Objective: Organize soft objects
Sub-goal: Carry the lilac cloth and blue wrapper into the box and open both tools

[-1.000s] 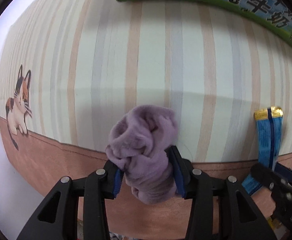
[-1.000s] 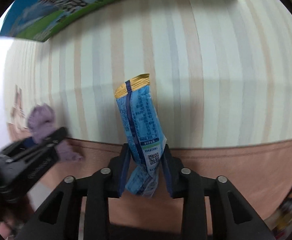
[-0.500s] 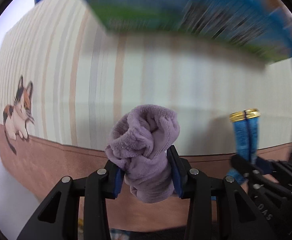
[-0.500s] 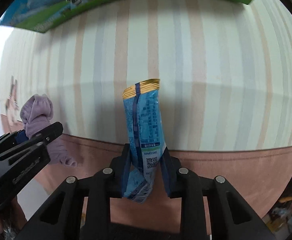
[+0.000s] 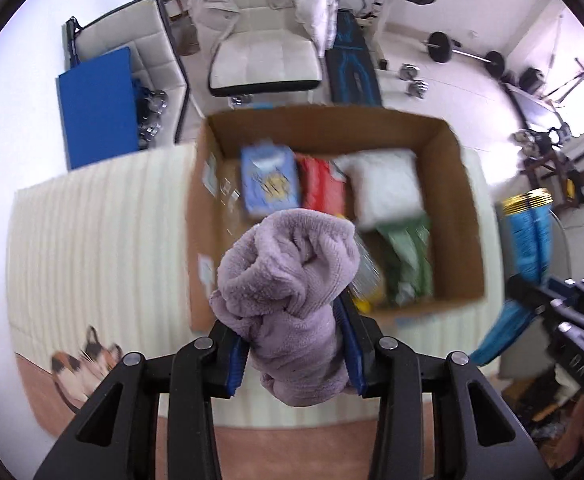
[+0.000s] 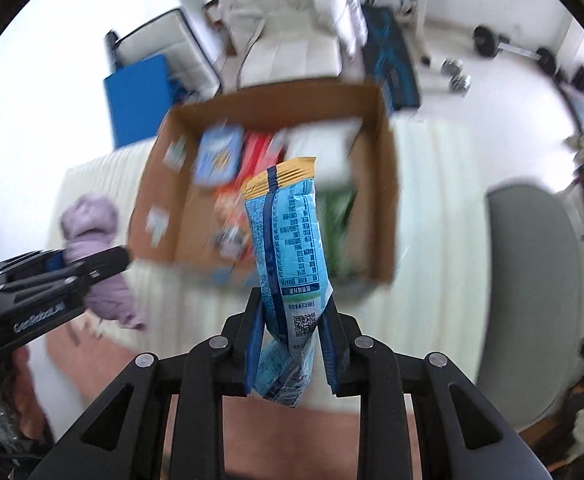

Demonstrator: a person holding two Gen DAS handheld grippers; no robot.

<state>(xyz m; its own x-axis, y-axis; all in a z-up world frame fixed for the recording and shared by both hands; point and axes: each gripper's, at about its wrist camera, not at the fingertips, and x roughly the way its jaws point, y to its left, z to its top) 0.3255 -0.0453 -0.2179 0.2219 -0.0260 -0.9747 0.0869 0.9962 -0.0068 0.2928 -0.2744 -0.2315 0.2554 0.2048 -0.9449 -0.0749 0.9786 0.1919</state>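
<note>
**Both grippers loaded, box waiting**

Grippers first, since they're closest to the cameras. The left gripper [image 5: 294,354] is pinching a crumpled fluffy lilac cloth [image 5: 292,292], its blue pads pressed into the fabric on both sides. The right gripper [image 6: 289,346] is clamped on a sky-blue foil snack packet with a gold crimped top [image 6: 285,248], gripped low so most of it sticks up past the fingers. So one soft thing per tool, two in the air, both hanging above the near part of the cream ribbed table covering [image 5: 103,240].

Beyond them sits the open brown cardboard box [image 5: 448,208], toward the far edge of the table. Already inside, as far as I can make out through the blur: one light-blue pouch [image 5: 269,180] at the far left, one red pack [image 5: 320,184] next to it, one white padded bag [image 5: 386,180] at the far right, and one green packet [image 5: 408,260] nearer the front. There's some yellow and clear stuff behind the cloth I can't identify.

My read: roughly past halfway. Four or more items are boxed, and the last two I can see are lifted but not dropped in yet. What's left is carrying them over the box and letting go.
</note>
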